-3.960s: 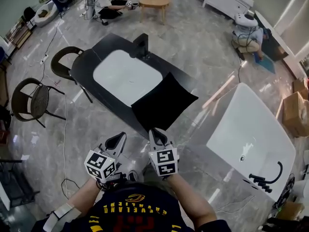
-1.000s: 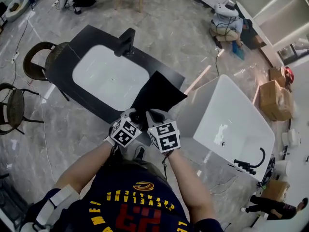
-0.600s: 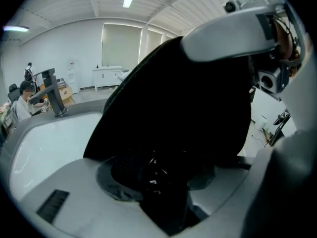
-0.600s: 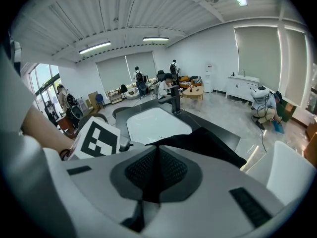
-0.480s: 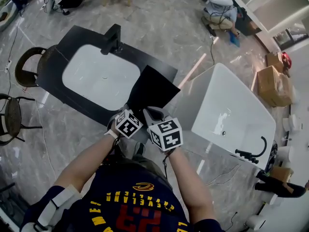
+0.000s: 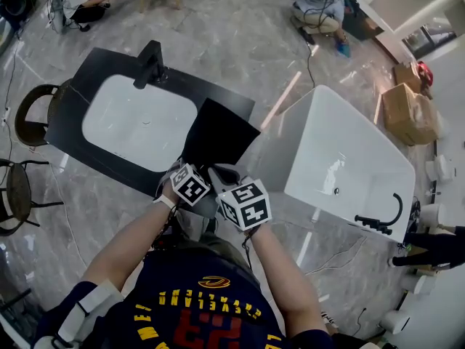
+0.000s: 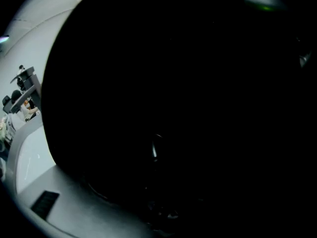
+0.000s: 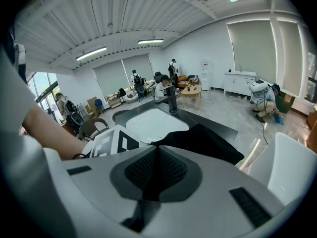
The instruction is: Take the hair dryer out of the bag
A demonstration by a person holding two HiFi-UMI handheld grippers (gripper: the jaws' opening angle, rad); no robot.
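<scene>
Hair dryer: not made out in any view; only a faint glint deep in the dark of the left gripper view, too dim to tell what it is.
Bag (image 6: 220,131): black, flat on the right end of the counter (image 6: 73,133), just beside the basin (image 6: 138,122); near end at the counter's front edge, meets both grippers there.
Left gripper (image 6: 197,171): pushed nose-first into the bag's mouth at the front edge; own view almost wholly filled by the bag's black inside (image 7: 198,83); fingers spread wide, just been opening; cannot tell what, if anything, sits between them.
Right gripper (image 6: 221,174): just right of the left one, marker cubes nearly touching; fingers (image 8: 173,170) pressed together on a fold of the bag's black edge (image 8: 208,143).
Counter: black slab with white basin and a black faucet (image 6: 151,60) at its back edge.
Surroundings: white bathtub (image 6: 349,166) on the marble floor to the right of the counter; dark chair (image 6: 29,107) off the counter's left end.
</scene>
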